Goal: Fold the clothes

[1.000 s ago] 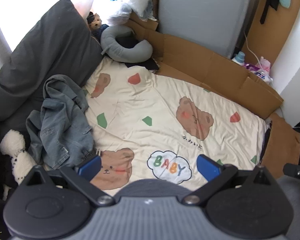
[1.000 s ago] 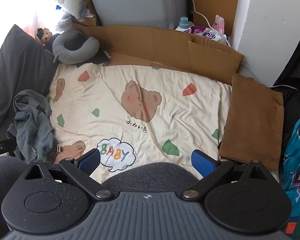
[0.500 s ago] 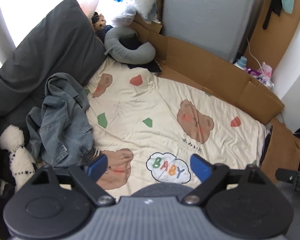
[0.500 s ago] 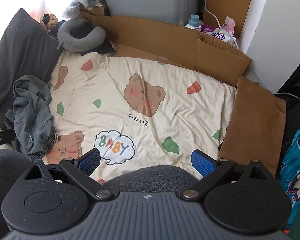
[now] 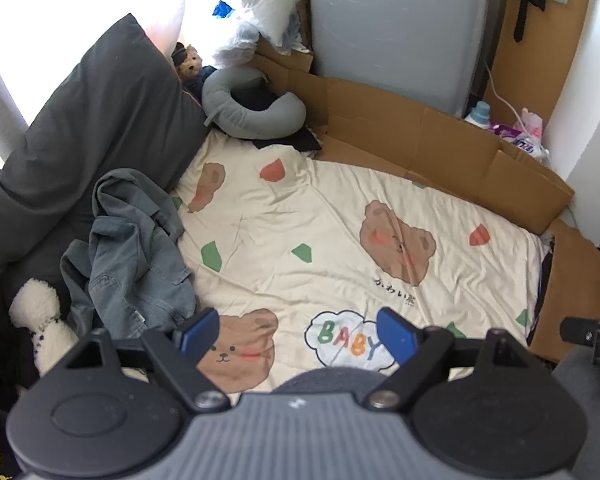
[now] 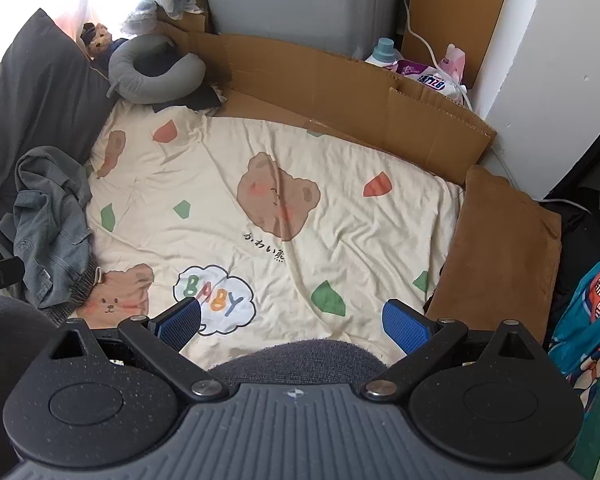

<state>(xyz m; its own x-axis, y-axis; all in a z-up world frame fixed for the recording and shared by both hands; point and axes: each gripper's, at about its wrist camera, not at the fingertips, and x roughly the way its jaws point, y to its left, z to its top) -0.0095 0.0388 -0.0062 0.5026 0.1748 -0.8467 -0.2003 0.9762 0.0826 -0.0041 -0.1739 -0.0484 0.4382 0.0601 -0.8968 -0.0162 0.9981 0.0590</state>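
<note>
A crumpled grey-blue denim garment lay heaped at the left edge of the bed, its folds bunched against a dark grey pillow and partly overlapping a cream quilt. The quilt was soft and lightly creased, printed with brown bear faces, red and green patches and a white cloud lettered "BABY". A curved grey neck pillow sat at the bed's far left corner beside a small plush bear. Flattened brown cardboard stood along the far edge, and a brown velvety cushion lay along the right edge. A fluffy white plush rested near the denim at the near left corner. The left gripper hovered over the near edge, its blue ribbed fingers wide after just closing a little, with nothing between them. The right gripper hung over the same edge, its fingers spread wide and empty. Both stood apart from the denim.
</note>
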